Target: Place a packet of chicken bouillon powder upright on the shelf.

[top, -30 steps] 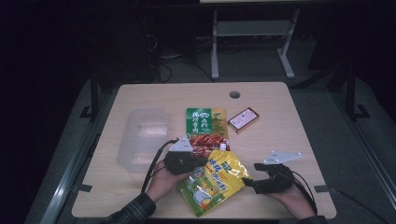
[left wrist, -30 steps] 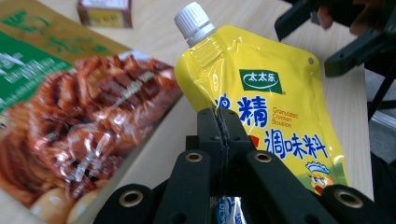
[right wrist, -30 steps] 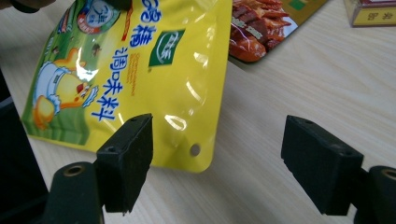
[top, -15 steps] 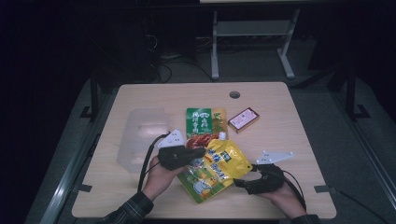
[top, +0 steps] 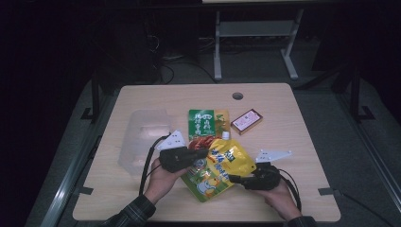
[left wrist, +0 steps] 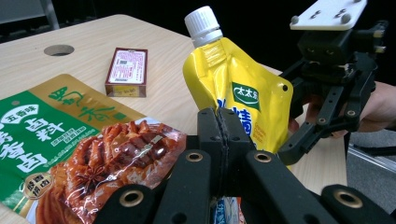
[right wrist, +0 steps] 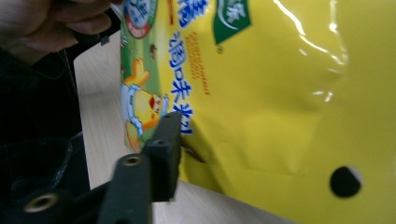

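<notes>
My yellow pouch (top: 222, 165) hangs lifted off the surface (top: 302, 142) near its near edge, white cap (left wrist: 203, 24) pointing to the far side. My left claw (top: 201, 153) is clenched tight on the pouch's left edge, the jaws pressed together over the film. My right claw (top: 235, 178) sits at the pouch's near right edge; its jaws have just been closing, with the pouch's edge between them, but I cannot tell whether the pads press on it yet. Just beyond the pouch, touching or tucked under its far edge, lies a green snack bag (top: 206, 125). A small red box (top: 246, 121) lies a little farther right, apart from both. Left of my left hand stands a clear plastic tub (top: 142, 137), near but not touching. The right half of the surface is bare wood out to the edge, as is the far strip by the round hole (top: 237, 96).
</notes>
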